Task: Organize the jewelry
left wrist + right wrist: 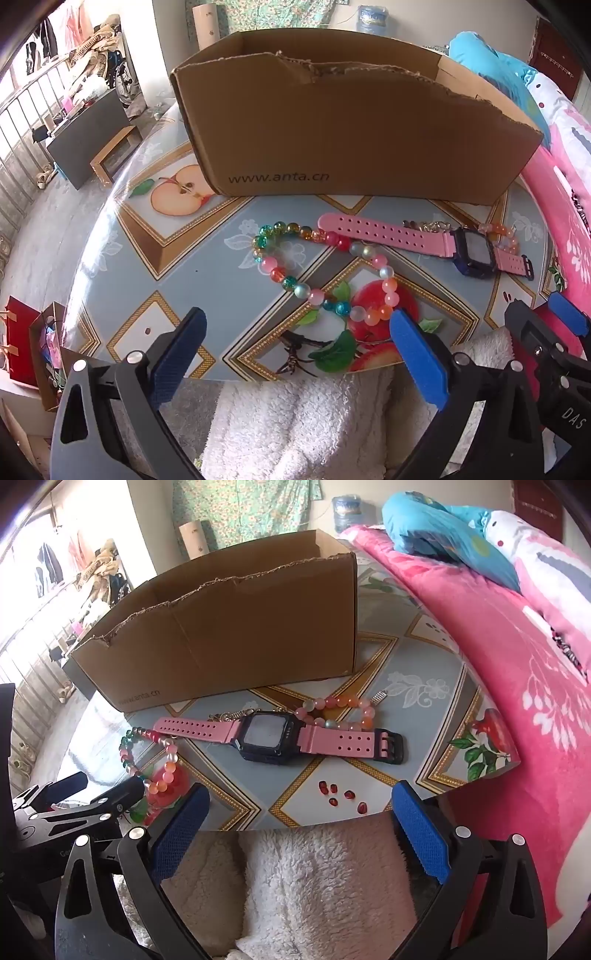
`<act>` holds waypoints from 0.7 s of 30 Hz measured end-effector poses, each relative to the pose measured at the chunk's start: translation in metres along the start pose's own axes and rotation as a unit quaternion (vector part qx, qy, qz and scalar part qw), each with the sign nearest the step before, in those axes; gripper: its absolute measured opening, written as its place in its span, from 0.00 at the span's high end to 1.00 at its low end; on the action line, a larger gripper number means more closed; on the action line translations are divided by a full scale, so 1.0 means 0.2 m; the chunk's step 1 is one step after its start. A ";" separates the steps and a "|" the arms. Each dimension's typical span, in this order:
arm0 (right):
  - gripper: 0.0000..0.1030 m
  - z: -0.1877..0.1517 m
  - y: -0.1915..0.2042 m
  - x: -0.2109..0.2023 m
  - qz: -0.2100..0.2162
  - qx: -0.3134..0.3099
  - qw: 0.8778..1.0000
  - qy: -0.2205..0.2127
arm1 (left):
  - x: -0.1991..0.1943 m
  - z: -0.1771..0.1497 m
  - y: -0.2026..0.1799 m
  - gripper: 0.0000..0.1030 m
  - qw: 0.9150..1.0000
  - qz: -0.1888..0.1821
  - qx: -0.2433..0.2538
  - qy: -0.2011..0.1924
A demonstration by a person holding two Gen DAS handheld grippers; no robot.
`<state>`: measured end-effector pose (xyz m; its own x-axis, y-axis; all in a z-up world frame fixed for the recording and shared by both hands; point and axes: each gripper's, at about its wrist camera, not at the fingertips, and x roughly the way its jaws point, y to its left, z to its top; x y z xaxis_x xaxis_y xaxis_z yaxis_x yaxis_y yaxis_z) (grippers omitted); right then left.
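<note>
A pink-strapped watch (424, 240) (273, 734) with a dark square face lies flat on the round table (192, 258) (443, 709). A large bracelet of coloured beads (321, 273) (147, 760) lies left of it, partly under the strap. A smaller pink and orange bead bracelet (340, 710) (502, 232) and a thin metal chain (229, 715) (424, 225) lie behind the watch. An open brown cardboard box (351, 140) (229, 642) stands behind them. My left gripper (299, 328) is open just short of the large bracelet. My right gripper (299, 805) is open near the watch.
A pink patterned blanket (498, 646) and a blue pillow (443, 531) lie on the bed right of the table. White fleece (314, 882) (295, 424) fills the foreground below the table edge. Small red gems (341, 794) are printed or lying near the front edge. Furniture stands far left.
</note>
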<state>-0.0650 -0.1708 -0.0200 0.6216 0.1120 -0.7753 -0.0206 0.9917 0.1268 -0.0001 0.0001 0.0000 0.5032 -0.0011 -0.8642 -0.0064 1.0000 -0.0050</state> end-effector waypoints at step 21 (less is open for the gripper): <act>0.08 0.00 0.01 0.00 -0.009 -0.011 1.000 0.005 | 0.02 -0.02 0.02 0.05 1.000 0.006 -0.003 0.013</act>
<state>-0.0639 -0.1691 -0.0199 0.6149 0.0956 -0.7828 -0.0268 0.9946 0.1004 -0.0005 0.0038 -0.0058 0.4811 0.0113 -0.8766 -0.0186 0.9998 0.0027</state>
